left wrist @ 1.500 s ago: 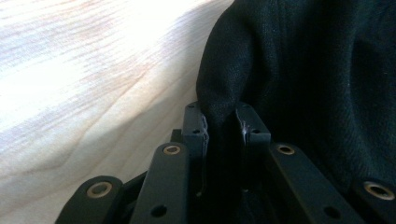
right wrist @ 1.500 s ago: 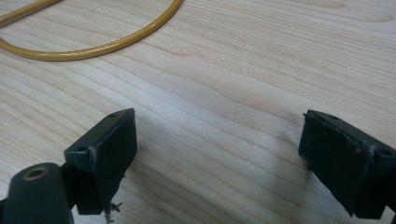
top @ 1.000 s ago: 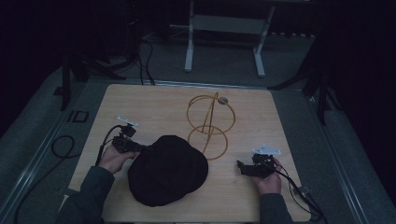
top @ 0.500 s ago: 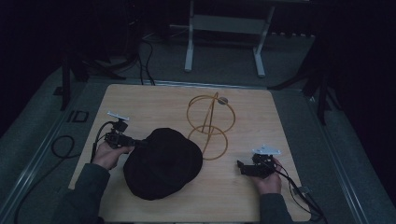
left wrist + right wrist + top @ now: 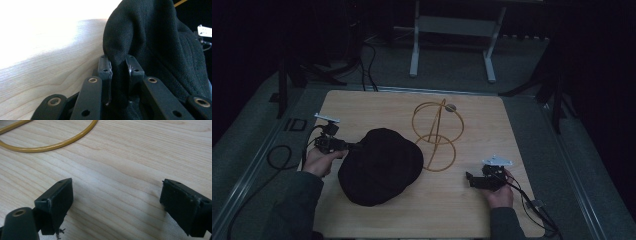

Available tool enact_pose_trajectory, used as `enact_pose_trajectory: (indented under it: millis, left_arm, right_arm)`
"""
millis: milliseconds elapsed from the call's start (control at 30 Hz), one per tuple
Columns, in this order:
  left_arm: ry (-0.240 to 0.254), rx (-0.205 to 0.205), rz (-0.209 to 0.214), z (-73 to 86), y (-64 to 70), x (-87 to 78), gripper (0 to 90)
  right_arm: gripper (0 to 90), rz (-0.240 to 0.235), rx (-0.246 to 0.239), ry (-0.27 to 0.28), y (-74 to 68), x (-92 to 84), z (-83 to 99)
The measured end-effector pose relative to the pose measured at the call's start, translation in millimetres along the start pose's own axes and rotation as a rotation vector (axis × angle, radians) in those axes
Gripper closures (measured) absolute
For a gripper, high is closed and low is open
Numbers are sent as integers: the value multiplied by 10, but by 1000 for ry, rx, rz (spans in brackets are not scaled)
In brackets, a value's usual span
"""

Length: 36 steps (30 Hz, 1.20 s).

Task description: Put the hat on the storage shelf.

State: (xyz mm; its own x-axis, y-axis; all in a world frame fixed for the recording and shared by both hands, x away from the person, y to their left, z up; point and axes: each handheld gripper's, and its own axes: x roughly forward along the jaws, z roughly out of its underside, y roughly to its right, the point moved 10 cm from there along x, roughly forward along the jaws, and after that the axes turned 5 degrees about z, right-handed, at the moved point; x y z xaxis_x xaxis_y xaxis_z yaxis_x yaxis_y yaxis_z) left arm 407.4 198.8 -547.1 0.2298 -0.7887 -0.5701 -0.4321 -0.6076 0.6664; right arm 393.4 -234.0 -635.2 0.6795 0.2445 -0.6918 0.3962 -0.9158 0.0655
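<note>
1. We have the left gripper (image 5: pixel 354 146) pinching a fold at the edge of the black hat (image 5: pixel 382 172), which sits toward the table's (image 5: pixel 512 120) left front.
2. Our right gripper (image 5: pixel 469 179) rests near the right front corner, jaws spread and empty.
3. That pinch is thin; a quick pull could slip the fabric free.
4. Swinging the hat might snag the wire stand (image 5: pixel 435 135) just beside it and tip it.

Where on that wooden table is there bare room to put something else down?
Bare wood lies along the table's far-left stretch, beyond the black hat, and on the far-right side past the gold wire stand. The near edge between the hat and the right gripper is free too. The middle is crowded.
</note>
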Motion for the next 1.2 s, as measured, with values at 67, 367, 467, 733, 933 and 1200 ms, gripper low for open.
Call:
enact_pose_trajectory:
  millis: [67,367,467,733,933,1200]
  left_arm:
    - [8,-7,0,-14,-4,-25,775]
    - [41,-33,-18,-105,-11,-159,775]
    - [55,-41,-13,-136,0,-197,775]
    - [83,-50,-7,-219,23,-286,774]
    - [121,-60,11,-319,73,-402,774]
    - [158,-68,20,-452,136,-544,774]
  right_arm:
    - [114,0,0,0,0,0,0]
    - [115,0,0,0,0,0,0]
    - [115,0,0,0,0,0,0]
    - [115,0,0,0,0,0,0]
    - [115,0,1,0,-1,0,0]
    - [115,0,1,0,-1,0,0]
